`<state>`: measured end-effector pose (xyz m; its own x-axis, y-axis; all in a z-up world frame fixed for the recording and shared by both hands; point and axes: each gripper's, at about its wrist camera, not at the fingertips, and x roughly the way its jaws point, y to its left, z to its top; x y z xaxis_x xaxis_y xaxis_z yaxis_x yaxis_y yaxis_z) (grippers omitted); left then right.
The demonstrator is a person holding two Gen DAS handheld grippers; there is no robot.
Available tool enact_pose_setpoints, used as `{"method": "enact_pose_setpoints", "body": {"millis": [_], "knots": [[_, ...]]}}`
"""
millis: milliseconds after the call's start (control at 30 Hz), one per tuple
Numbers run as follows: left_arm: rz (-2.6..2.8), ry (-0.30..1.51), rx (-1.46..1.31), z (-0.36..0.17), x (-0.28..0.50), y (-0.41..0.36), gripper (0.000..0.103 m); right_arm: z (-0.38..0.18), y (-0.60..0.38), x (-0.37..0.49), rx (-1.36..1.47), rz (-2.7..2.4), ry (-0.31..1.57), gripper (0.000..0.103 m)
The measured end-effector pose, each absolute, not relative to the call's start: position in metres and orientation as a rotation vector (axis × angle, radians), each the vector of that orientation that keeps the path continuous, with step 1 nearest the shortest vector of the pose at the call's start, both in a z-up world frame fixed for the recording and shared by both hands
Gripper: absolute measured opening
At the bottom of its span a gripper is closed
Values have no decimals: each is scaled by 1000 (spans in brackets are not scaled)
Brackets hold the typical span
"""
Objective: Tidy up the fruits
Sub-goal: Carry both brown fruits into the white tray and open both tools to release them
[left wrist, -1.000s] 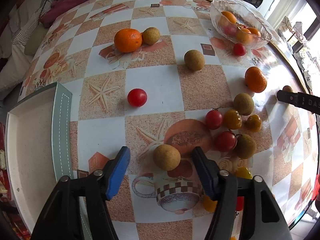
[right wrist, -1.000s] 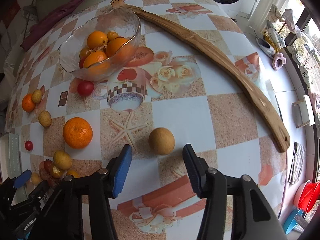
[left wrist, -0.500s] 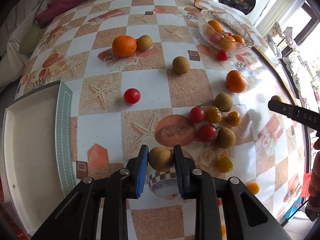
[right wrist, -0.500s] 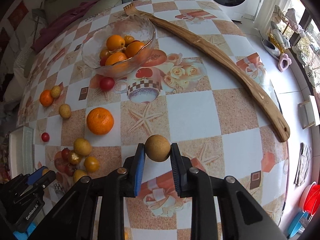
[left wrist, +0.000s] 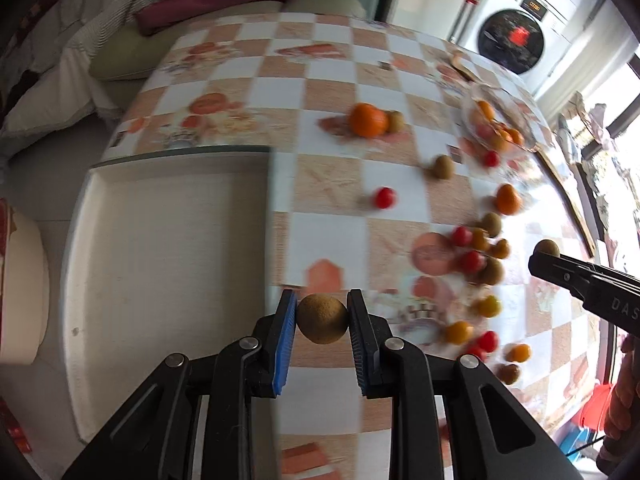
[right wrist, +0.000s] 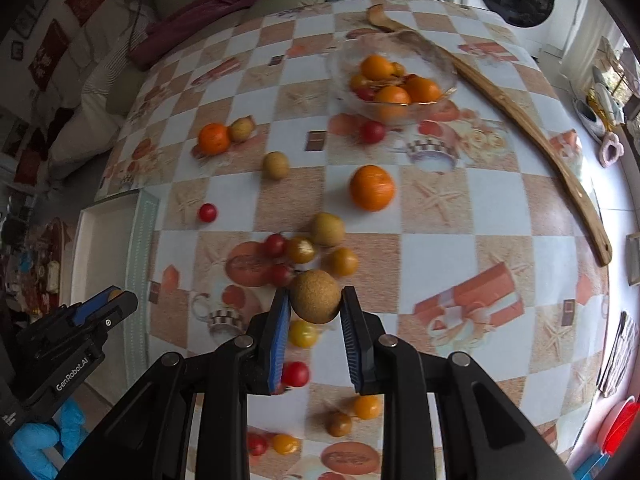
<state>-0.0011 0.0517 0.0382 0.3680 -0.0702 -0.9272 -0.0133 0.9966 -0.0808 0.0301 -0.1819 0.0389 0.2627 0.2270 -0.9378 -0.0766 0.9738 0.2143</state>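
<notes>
My left gripper (left wrist: 322,320) is shut on a round brown fruit (left wrist: 322,319), held above the table beside the right rim of a white tray (left wrist: 160,248). My right gripper (right wrist: 315,304) is shut on a second brown fruit (right wrist: 315,297), lifted over a cluster of red and yellow cherry tomatoes (right wrist: 298,250). The right gripper (left wrist: 549,254) also shows at the right edge of the left wrist view with its fruit at the tip. The left gripper (right wrist: 106,300) appears at the lower left of the right wrist view, close to the tray (right wrist: 104,232).
A glass bowl (right wrist: 394,76) with oranges stands at the back. Loose oranges (right wrist: 372,187), brown fruits (right wrist: 275,165) and tomatoes (right wrist: 207,212) lie scattered on the checked tablecloth. A long wooden stick (right wrist: 560,160) curves along the right side. Cushions and a washing machine lie beyond the table.
Both grippers closed on a brown fruit each and lifted it off the table. Both then swung left; the left one now hangs beside the tray, the right one over the tomato cluster.
</notes>
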Motion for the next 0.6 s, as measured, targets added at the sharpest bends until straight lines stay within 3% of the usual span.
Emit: {"method": "enact_pose_setpoints", "body": {"millis": [300,600], "knots": [[153,1226,-161,17,3,161,27,40,-53,50,81,446,1312,27],[221,1275,-161,-18,18,200,27,18,47,79,24,550,1361,27]]}}
